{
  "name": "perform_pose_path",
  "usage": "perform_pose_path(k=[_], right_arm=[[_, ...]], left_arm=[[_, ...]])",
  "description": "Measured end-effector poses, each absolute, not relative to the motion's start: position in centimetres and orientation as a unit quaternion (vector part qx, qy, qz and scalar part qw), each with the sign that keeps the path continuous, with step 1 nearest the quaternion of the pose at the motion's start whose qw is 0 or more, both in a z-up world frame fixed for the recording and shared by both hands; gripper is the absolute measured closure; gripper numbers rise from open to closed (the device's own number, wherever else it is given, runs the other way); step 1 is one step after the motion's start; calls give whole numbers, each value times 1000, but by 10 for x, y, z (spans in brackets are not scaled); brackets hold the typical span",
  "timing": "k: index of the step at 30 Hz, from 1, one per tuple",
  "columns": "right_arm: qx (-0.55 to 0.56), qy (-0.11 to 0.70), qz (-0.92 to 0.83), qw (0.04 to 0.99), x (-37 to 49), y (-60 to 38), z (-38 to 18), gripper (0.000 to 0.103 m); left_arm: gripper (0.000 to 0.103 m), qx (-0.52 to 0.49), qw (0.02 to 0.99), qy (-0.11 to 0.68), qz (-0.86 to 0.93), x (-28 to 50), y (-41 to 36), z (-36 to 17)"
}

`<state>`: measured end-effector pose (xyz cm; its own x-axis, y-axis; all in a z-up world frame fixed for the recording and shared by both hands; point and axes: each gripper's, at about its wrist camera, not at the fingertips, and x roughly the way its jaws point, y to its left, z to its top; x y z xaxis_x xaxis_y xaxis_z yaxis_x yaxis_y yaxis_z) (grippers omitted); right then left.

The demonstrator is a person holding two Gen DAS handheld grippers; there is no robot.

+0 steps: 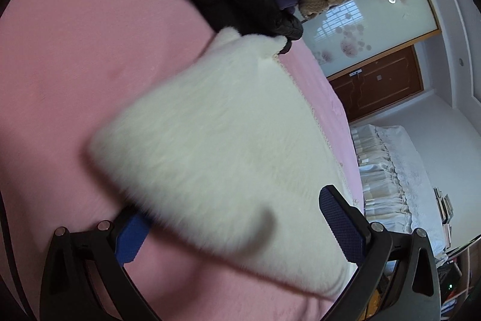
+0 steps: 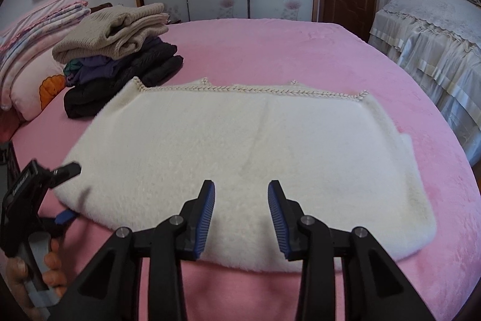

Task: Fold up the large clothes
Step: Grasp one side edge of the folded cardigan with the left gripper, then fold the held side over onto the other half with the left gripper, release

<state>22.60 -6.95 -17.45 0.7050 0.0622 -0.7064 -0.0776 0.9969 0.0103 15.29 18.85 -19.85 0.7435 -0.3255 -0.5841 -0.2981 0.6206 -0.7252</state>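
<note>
A white fluffy garment (image 2: 240, 146) lies folded flat on the pink bed (image 2: 300, 50), its braided trim along the far edge. My right gripper (image 2: 242, 200) hovers over the garment's near edge, open, with nothing between its blue pads. My left gripper (image 2: 70, 191) is at the garment's near left corner, one finger above the edge and one blue pad below it. In the left wrist view the garment (image 1: 216, 140) is blurred, and my left gripper (image 1: 234, 209) stands wide open astride that corner. Its left finger (image 1: 132, 236) is partly hidden under the fleece.
A stack of folded clothes (image 2: 120, 50), beige knit on top and dark items below, sits at the bed's far left, touching the garment's corner. Pillows and bedding (image 2: 27, 56) lie left. A lace-covered bed (image 2: 430, 50) stands right. A hand (image 2: 51, 266) holds the left gripper.
</note>
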Motion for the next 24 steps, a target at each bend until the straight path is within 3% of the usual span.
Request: perform_pose_path(k=[6, 8, 9, 10, 11, 14, 17, 24], right_arm=[[-9, 382, 40, 923, 229, -67, -180, 68], [-12, 382, 39, 923, 229, -67, -181, 69], [-15, 381, 39, 924, 230, -67, -182, 71], [-18, 380, 38, 924, 231, -67, -183, 74], [-21, 381, 38, 924, 233, -66, -184, 76], [-28, 381, 39, 923, 239, -66, -187, 84], [-32, 380, 43, 923, 246, -63, -188, 86], [-42, 372, 66, 925, 273, -47, -189, 92]], left_arm=[[1, -440, 828, 348, -8, 185, 191, -200], [6, -447, 825, 347, -3, 191, 194, -199], [12, -446, 825, 348, 2, 192, 194, -198], [31, -437, 826, 356, 12, 196, 194, -197], [58, -424, 828, 367, 25, 199, 195, -197], [76, -418, 828, 373, 18, 201, 197, -194], [81, -362, 855, 370, 28, 200, 180, -170], [82, -278, 900, 335, 29, 205, 142, -113]])
